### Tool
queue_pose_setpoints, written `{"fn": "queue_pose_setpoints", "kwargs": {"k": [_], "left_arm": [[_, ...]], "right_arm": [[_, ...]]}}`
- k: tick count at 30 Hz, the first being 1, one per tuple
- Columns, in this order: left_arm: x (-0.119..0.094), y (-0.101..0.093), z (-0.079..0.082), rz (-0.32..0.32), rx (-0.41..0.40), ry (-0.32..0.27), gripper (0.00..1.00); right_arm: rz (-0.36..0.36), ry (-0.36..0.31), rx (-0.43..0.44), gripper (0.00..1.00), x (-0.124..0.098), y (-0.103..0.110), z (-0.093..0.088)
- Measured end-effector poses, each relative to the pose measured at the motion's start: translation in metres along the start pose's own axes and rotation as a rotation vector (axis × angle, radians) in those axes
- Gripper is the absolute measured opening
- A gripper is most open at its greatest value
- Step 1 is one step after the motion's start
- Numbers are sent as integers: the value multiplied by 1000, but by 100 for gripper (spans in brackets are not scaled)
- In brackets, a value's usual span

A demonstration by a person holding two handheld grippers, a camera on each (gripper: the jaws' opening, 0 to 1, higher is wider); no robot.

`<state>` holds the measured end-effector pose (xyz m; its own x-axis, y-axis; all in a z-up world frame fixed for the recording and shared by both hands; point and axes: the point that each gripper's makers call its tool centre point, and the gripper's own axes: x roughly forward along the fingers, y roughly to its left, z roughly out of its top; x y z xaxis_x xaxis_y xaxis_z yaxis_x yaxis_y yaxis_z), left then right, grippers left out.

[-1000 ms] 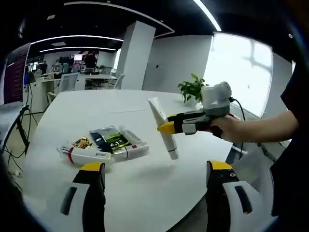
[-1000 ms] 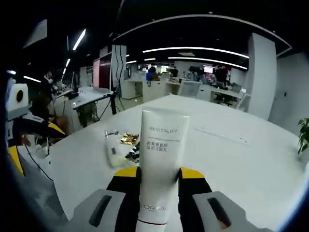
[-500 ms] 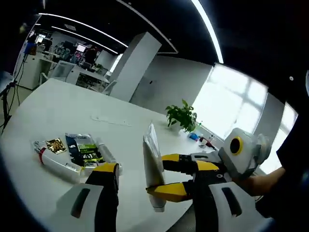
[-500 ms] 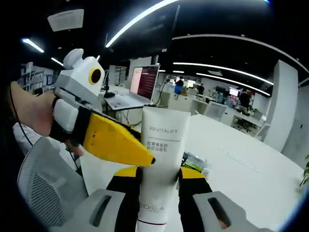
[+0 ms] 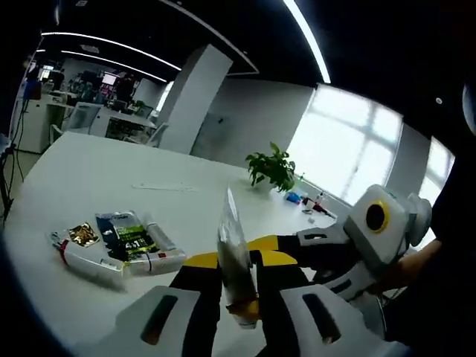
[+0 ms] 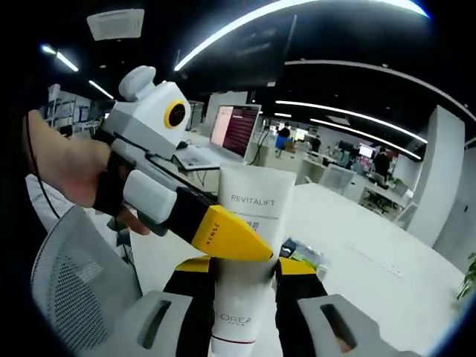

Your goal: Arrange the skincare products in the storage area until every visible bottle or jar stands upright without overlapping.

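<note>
At 12 o'clock of the right gripper [image 6: 244,279], the tube [image 6: 249,245] is pinched; the left gripper [image 5: 236,286] is closed on it too. One grip should be released before standing it upright on the surface [image 5: 89,178].

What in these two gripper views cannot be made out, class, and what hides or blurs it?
- White tube: lower front, right gripper view, hidden behind the left gripper.
- Tube's cap, left gripper view: hidden between the jaws.
- Pile of products on the table: labels too small.
- Small items beside the plant: too small.
</note>
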<state>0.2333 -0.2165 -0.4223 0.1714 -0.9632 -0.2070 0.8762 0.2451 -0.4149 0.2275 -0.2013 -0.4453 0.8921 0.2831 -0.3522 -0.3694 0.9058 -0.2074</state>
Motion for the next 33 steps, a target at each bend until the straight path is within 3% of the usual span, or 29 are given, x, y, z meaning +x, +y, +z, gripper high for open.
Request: {"fn": "queue_pose_setpoints", "kwargs": {"k": [2,10,14,20,26,29,33], "left_arm": [[2,-3,0,-13,57,9,9],[9,-7,-3,-27,36,46,8],[8,-7,-4,-32,25,64,7],[8,-5,-12,-11,152,138,6],[10,-12,-9,-75,159,143,6],[13,-13,-10,-95,242,184,6],[18,-11,-10,-124,295,199,6]], "right_arm": [[-6,8,-14,22,-2,-1,0],[-17,29,-20,24,-7,-6,-5],[13,35,-52,25,-5,-5,-8],[70,81,-106,26,-3,0,-20],[57,82,-40,39,-8,-6,-27],[38,120,-37,40,-14,-14,-43],[-20,196,18,46,-27,-31,-72]]}}
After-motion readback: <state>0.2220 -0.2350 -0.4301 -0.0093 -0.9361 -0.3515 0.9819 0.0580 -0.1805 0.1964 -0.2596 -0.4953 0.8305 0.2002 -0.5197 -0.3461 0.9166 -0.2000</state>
